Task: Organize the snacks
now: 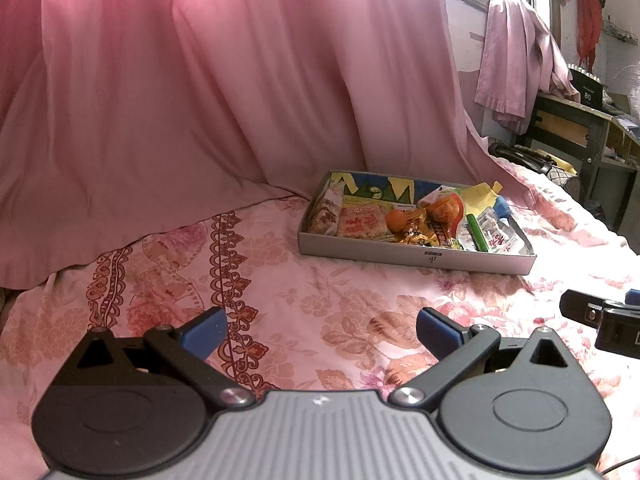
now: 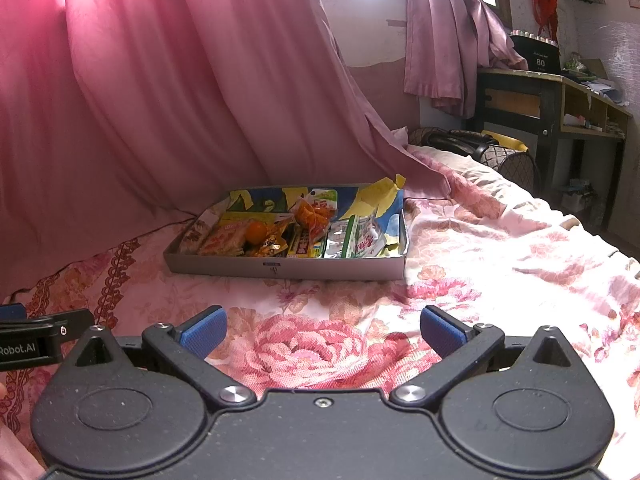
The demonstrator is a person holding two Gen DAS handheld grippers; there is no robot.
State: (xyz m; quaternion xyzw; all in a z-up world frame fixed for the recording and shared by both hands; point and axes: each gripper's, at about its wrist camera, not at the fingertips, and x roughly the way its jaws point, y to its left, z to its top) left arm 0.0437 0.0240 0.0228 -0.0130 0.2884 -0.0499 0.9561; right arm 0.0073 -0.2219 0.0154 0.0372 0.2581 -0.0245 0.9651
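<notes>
Two black hand-held grippers with blue-padded fingers are held low and level over a pink floral bedspread [image 2: 500,248], side by side. The left gripper [image 1: 320,330] is seen with jaws spread wide and nothing between them; the right gripper [image 2: 323,330] likewise, jaws wide and empty. Farther on, toward the bed's far edge, one shallow grey cardboard box [image 2: 288,269] is seen lying flat, filled with assorted snack packets [image 2: 224,240] and one small orange fruit [image 2: 256,231]. Behind it, a pink curtain [image 1: 200,92] is draped.
</notes>
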